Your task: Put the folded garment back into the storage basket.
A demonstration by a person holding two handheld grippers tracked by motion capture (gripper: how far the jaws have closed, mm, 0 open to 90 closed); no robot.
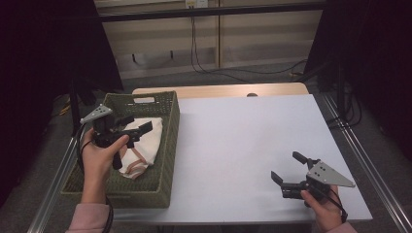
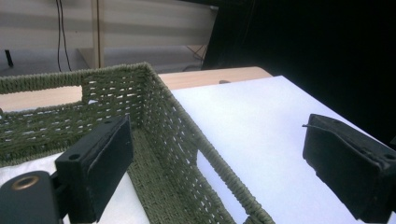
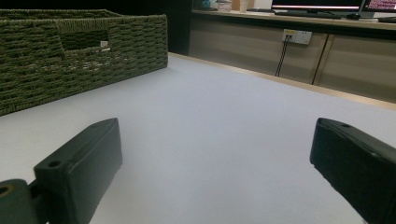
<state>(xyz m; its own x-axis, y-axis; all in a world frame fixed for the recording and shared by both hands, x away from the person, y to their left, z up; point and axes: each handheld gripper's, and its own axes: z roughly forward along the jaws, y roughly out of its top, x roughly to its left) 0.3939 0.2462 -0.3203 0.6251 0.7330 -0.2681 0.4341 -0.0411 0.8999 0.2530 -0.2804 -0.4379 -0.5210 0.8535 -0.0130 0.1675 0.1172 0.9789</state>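
Observation:
A green woven basket (image 1: pixel 171 138) stands at the table's left side, and a folded white cloth with pinkish trim (image 1: pixel 144 144) lies inside it. My left gripper (image 1: pixel 138 124) hovers over the cloth inside the basket, jaws open and with nothing between them. In the left gripper view its jaws (image 2: pixel 219 163) stand wide either side of the basket's right wall (image 2: pixel 159 107), with the white cloth (image 2: pixel 128 205) below. My right gripper (image 1: pixel 286 167) rests low near the table's front right, open and holding nothing. The right gripper view looks between those jaws (image 3: pixel 215 172) across bare white table to the basket (image 3: pixel 70 51).
The white tabletop (image 1: pixel 243 141) stretches between the basket and the right gripper. A wooden edge (image 1: pixel 218 90) runs along the back. Metal rails (image 1: pixel 362 160) flank the table, and cables (image 1: pixel 199 58) hang by the far wall.

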